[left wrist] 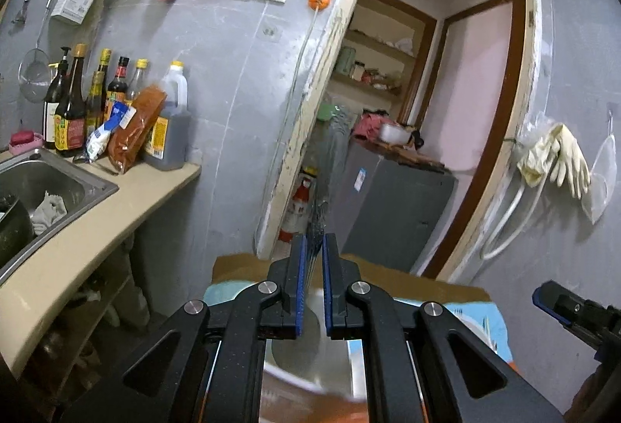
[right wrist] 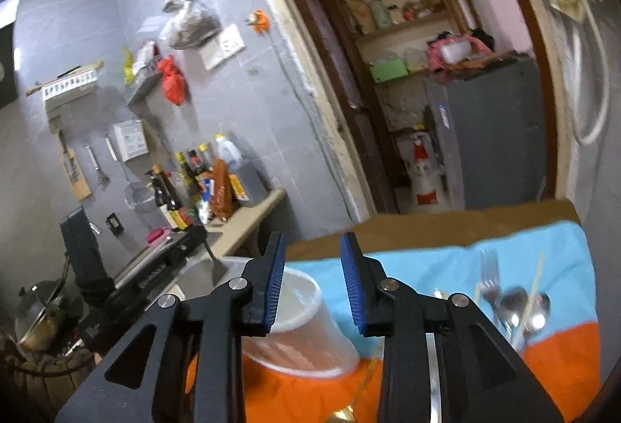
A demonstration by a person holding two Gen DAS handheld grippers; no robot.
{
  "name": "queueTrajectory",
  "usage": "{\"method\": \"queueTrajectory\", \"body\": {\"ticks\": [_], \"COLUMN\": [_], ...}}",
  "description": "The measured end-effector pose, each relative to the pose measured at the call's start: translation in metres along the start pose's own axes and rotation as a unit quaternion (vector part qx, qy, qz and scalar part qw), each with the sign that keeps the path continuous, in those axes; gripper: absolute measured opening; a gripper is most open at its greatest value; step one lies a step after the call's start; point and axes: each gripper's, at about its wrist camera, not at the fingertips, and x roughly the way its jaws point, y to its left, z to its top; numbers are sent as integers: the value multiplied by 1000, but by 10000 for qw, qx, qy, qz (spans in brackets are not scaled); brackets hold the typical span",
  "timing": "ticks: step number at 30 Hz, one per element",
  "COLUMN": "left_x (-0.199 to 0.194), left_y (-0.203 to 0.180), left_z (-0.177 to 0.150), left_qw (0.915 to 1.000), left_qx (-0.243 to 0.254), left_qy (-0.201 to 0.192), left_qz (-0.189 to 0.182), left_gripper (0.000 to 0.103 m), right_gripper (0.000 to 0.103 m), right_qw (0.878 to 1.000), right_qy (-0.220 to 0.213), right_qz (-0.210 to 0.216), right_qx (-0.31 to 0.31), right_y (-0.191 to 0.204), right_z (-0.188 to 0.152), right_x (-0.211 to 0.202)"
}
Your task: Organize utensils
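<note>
My left gripper is shut on a thin metal utensil, which sticks up blurred from between the blue pads. From the right wrist view, the utensil's flat end hangs at the rim of a translucent white plastic cup. That cup sits right under the left jaws. My right gripper stands open above the cup with nothing between its pads. To its right, a fork, two spoons and chopsticks lie on the blue and orange cloth. A gold spoon lies near the front edge.
The cloth covers a cardboard-topped table. On the left is a counter with a steel sink and several bottles. Ahead, a doorway frames a grey fridge and a fire extinguisher. Rubber gloves hang on the right wall.
</note>
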Motion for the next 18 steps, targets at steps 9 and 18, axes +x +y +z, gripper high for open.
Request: {"method": "queueTrajectory", "body": {"ticks": [9,18], "left_x": [-14,-48], "left_y": [-10,-24], "left_z": [-20,-30], "left_qw": [9984,9985], "left_qx": [185,79], "left_qy": [524,537], "left_qz": [-35,-60], "left_gripper": [10,34], "right_gripper": [37,28], "right_qw": [9920,9716], "right_qy": [914,2236], "right_qz": [-528,-424], "right_qx": [692,654], "right_y": [-37,-48], "right_z": [-58,-82], "right_x": [-15,57]}}
